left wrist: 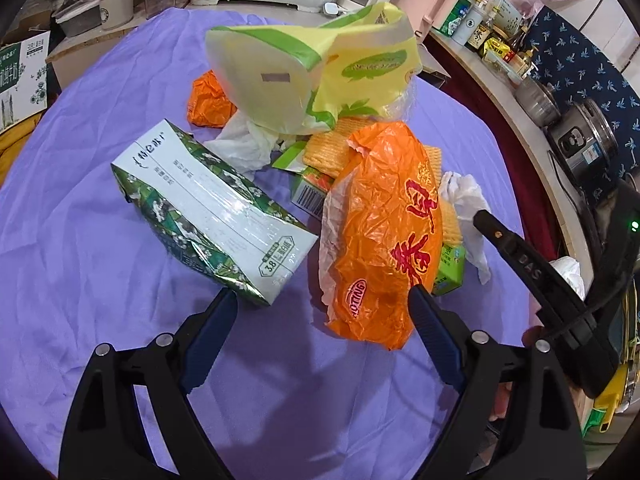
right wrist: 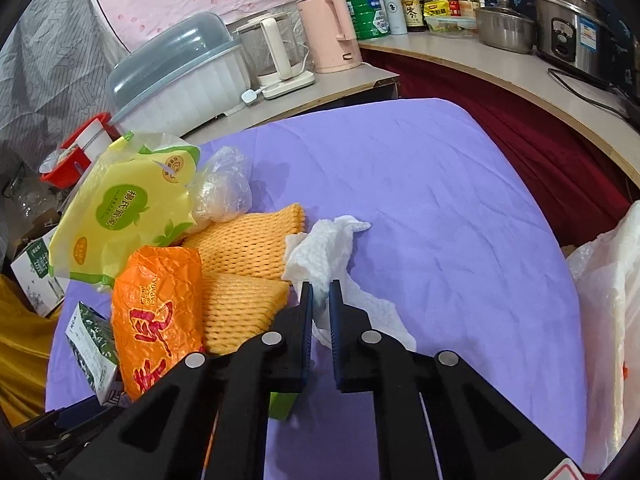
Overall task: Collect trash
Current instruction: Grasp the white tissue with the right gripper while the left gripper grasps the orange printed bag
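Observation:
Trash lies piled on a purple tablecloth (left wrist: 100,208). My left gripper (left wrist: 324,300) is open and empty, just in front of an orange plastic bag (left wrist: 388,232) and a green-and-white milk carton (left wrist: 208,212). A yellow-green bag (left wrist: 320,64), orange foam netting (right wrist: 248,248) and a small green carton (left wrist: 452,264) lie in the pile. My right gripper (right wrist: 321,292) is shut on a crumpled white tissue (right wrist: 328,248) beside the foam netting; the tissue also shows in the left wrist view (left wrist: 464,200), with the right gripper's black body beside it.
A white plastic bag (right wrist: 608,300) hangs at the table's right edge. A counter behind holds a pink kettle (right wrist: 332,32), a glass kettle, a covered dish rack (right wrist: 176,68), bottles and a rice cooker (right wrist: 572,28). Another tissue (left wrist: 244,144) lies in the pile.

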`<state>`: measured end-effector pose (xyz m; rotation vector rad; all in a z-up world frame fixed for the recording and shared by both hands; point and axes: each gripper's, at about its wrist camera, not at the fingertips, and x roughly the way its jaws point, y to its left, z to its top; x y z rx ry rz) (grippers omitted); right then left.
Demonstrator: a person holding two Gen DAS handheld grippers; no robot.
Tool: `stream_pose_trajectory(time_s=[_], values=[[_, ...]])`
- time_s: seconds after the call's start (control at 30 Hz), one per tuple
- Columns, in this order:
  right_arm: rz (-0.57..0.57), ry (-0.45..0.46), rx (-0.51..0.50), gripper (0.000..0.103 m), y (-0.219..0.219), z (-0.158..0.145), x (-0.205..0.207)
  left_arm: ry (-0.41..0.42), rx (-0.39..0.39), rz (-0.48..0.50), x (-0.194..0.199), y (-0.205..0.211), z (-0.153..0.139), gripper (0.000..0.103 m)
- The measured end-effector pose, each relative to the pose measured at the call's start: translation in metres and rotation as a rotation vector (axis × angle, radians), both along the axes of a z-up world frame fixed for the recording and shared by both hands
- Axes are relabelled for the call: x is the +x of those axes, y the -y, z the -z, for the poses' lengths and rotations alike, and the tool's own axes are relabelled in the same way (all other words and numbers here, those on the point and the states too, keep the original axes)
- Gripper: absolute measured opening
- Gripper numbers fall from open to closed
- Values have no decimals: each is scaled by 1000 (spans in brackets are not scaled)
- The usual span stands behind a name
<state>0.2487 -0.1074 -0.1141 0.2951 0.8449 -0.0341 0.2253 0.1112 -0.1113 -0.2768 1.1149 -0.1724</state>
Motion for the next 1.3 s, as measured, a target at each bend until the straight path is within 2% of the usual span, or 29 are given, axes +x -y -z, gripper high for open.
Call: stream_pose_trajectory(time_s=[0.37,0.43,0.47,0.5,0.7,0.97,1.3], values=[[85,32,35,5,32,-15,-58,-2,28,51,5,34,11,82],[94,33,37,5,35,-17,-67,-5,32,73,4,43,13,71],[97,33,39,5,36,-17,-70,-9,37,89,4,47,14,61],[100,35,43,5,37,-18,-75,-15,43,107,3,52,15,55],[108,49,58,5,38,-25,-94,-2,61,140,-9,63,5,35],[117,110,75,5,43,-49,-121,67,56,164,-33,70,-28,31],[186,216,67,5,74,-90,-171,177,36,271,-72,106,-79,31]])
